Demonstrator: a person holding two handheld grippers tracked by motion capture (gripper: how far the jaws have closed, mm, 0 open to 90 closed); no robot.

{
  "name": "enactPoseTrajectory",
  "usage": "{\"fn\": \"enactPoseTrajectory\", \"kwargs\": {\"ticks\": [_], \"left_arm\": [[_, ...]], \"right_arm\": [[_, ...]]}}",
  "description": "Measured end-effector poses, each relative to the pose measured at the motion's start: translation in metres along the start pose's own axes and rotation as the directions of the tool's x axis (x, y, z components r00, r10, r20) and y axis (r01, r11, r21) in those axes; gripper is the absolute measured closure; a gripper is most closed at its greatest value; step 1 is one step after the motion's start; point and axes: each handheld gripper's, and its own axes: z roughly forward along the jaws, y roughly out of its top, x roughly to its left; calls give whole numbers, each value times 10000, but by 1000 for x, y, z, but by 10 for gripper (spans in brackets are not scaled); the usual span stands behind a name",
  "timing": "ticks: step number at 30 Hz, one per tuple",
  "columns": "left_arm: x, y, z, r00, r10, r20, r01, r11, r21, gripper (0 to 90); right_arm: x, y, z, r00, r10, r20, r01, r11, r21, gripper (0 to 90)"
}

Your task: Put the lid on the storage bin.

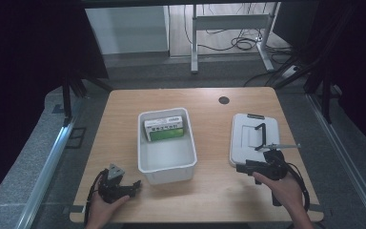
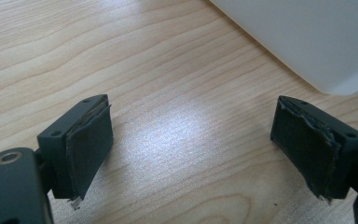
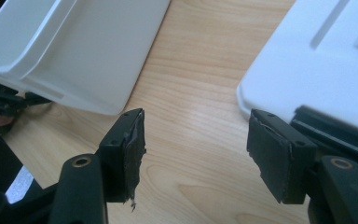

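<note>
both grippers gape wide and empty: left gripper [image 1: 134,183] at the desk's [image 1: 209,195] near-left corner by the bin [image 1: 167,167], right gripper [image 1: 239,168] at the lid's [image 1: 248,125] near edge.

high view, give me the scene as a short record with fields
table: wooden top
bin: white, open, mid-table
box: green and white, inside the bin at its far end
lid: white, black handle, lies flat to the right of the bin
left hand-held gripper: open, holds nothing, near the bin's near left corner
right hand-held gripper: open, holds nothing, at the lid's near edge
</note>
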Motion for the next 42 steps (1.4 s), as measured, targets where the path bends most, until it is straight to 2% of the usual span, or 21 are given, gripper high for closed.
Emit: {"fn": "enactPoseTrajectory", "kwargs": {"ticks": [12, 17, 31, 42], "left_arm": [[0, 0, 0, 10000, 5, 2, -5, 10000, 3, 126], [0, 0, 0, 10000, 3, 3, -3, 10000, 0, 126], [0, 0, 0, 10000, -2, 3, 2, 10000, 0, 126], [0, 0, 0, 10000, -4, -12, 4, 10000, 3, 125]], "right_arm": [[-12, 21, -11, 9984, 438, 366, -424, 9984, -378, 373], [-12, 32, -15, 9979, 629, 151, -621, 9970, -461, 374], [-18, 62, -15, 9945, 803, 678, -760, 9951, -632, 374], [-27, 78, -14, 9883, 1062, 1095, -1022, 9939, -413, 373]]}}
